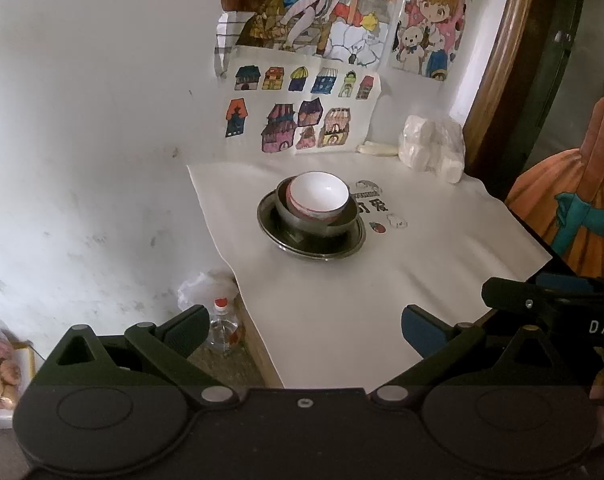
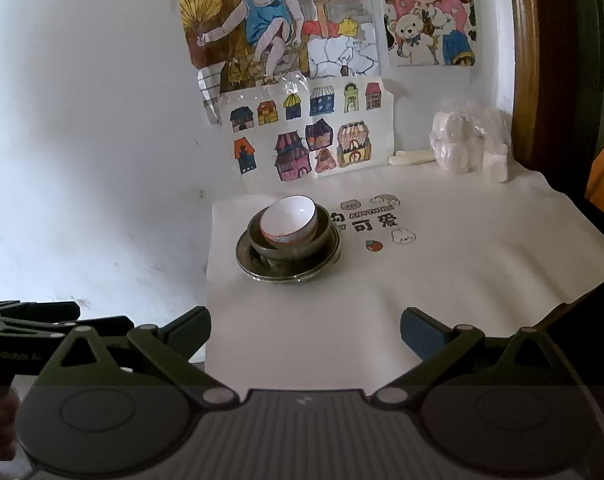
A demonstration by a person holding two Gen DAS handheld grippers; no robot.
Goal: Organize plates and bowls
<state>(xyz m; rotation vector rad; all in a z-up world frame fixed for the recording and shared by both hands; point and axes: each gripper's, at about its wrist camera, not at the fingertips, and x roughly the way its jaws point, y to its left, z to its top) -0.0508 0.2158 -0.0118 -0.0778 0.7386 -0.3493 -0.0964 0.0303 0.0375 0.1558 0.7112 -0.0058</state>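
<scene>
Your dishes sit stacked on the counter [image 1: 342, 320], which is covered with a white cloth [image 2: 442, 280]: a white bowl [image 1: 320, 196] with a reddish pattern on its outside rests tilted inside a dark metal bowl [image 1: 302, 220], and that bowl stands in a shallow metal plate [image 1: 274, 236]. Take the plate as your landmark. Just to its right, printed on the cloth, are cartoon characters and a small strawberry [image 2: 374, 245]. Behind the plate, coloured drawings of houses [image 1: 298, 116] lean against the wall, with larger cartoon posters [image 2: 282, 20] above them. Well beyond the plate to the right, in the far corner near a dark wooden frame [image 1: 498, 60], lies a clear bag of white lumps [image 2: 470, 146] with a pale flat piece beside it. To the left of the plate and lower, past the counter's edge, you can see a clear bottle with a red cap [image 1: 224, 326] on the floor, and farther left a box of brownish round items [image 1: 0, 372]. Your left claw [image 1: 304, 332] is spread wide, holding nothing, well short of the plate at the near edge of the counter. Your right claw [image 2: 306, 334] is likewise spread wide and empty, also well short of the plate, hovering above the near part of the cloth. Each claw shows at the edge of the other's view, so they are side by side.
</scene>
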